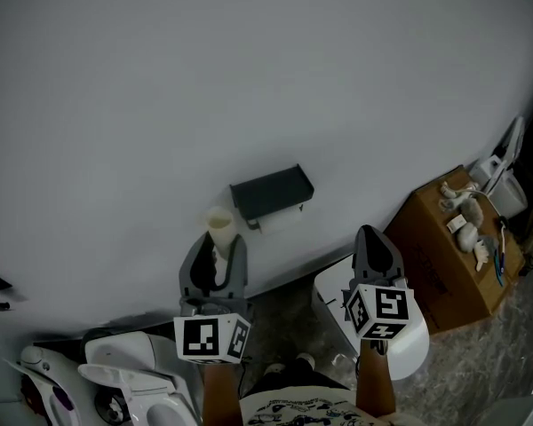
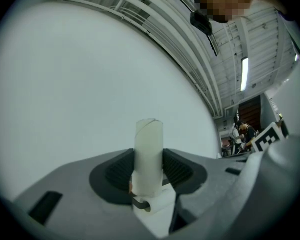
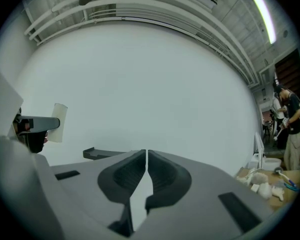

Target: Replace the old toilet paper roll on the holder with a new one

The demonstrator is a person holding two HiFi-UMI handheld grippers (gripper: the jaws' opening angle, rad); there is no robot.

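Note:
An empty cardboard toilet roll tube [image 1: 219, 224] stands upright between the jaws of my left gripper [image 1: 217, 254], which is shut on it. In the left gripper view the pale tube [image 2: 149, 154] rises above the pads, held near its lower end by the left gripper [image 2: 149, 168]. The dark holder [image 1: 272, 193] with a flat shelf top hangs on the white wall, just right of the tube. My right gripper [image 1: 373, 238] is below and right of the holder, with its jaws shut on nothing. In the right gripper view the right gripper [image 3: 146, 156] points at the wall, with the holder [image 3: 106, 153] at its left.
A brown cardboard box [image 1: 440, 264] with small pale objects on top stands at the right by the wall. A white container [image 1: 409, 337] sits under my right gripper. White toilet fixtures [image 1: 124, 375] lie at the lower left. A person [image 3: 290, 126] stands far right.

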